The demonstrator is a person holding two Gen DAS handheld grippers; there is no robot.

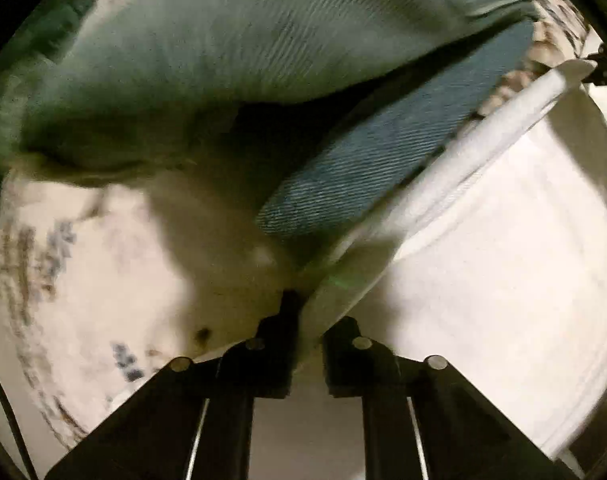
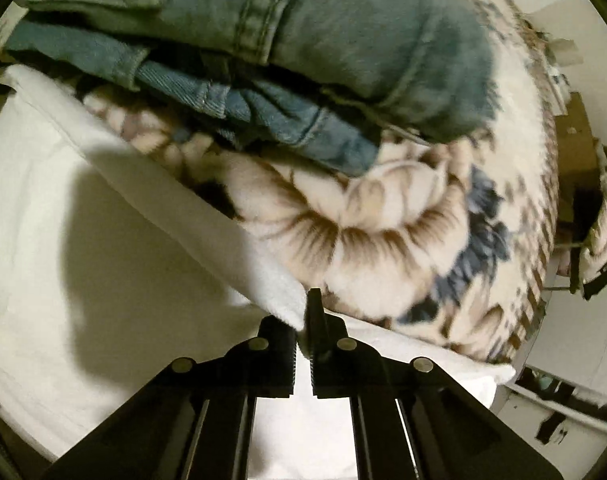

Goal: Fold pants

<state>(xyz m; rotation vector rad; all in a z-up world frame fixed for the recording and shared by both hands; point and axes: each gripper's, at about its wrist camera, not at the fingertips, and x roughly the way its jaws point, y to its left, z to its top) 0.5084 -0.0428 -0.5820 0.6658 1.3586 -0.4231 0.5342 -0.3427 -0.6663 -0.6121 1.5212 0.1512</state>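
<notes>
White pants [image 1: 483,240] lie spread on a floral blanket and fill the right half of the left wrist view. My left gripper [image 1: 309,308] points steeply down and is shut on their thick hemmed edge [image 1: 443,176], with white cloth pinched between the black fingers. In the right wrist view the same white pants [image 2: 63,240] cover the left side. My right gripper [image 2: 306,316] is shut on the hem at their corner, and a fold of white cloth sits between the toothed pads [image 2: 315,320].
Folded blue jeans [image 2: 343,40] and a darker denim piece [image 2: 263,108] are piled just beyond the white hem, also seen as pale denim [image 1: 243,40] and blue denim [image 1: 383,152]. The floral blanket [image 2: 383,232] lies underneath. Furniture [image 2: 579,132] stands at the far right.
</notes>
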